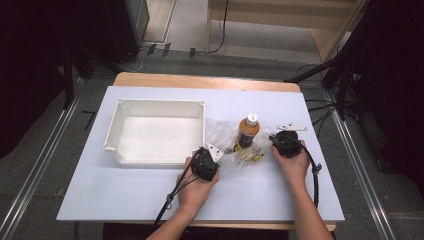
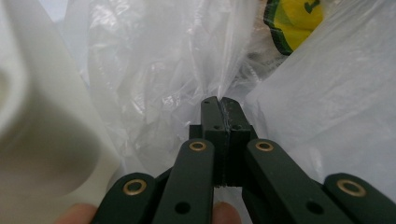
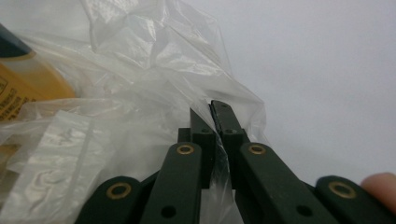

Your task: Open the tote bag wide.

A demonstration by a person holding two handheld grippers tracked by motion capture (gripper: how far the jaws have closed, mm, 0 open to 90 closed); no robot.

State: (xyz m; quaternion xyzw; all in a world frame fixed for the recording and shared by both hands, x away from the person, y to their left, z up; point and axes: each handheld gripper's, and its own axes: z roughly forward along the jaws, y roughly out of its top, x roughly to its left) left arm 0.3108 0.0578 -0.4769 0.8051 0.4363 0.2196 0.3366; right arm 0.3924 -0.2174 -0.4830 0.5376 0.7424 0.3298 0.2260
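The crinkled clear plastic bag [image 1: 235, 142] stretches between both tools on the worktop [image 1: 125, 185]: left tool [image 2: 219, 105] pinches its left edge, right tool [image 3: 211, 108] its right, the orange bottle [image 1: 248, 131] between.

Both arms are bare to the elbow – no sleeves. Each hand carries a compact black gripper; the left gripper [image 1: 205, 163] and the right gripper [image 1: 286, 142] both wear a pale grey three-cornered plate at about one o'clock of their bodies. Black cables trail back toward six o'clock. Up close, matte black linkage arms show brass-ringed pivots – small screw holes too.
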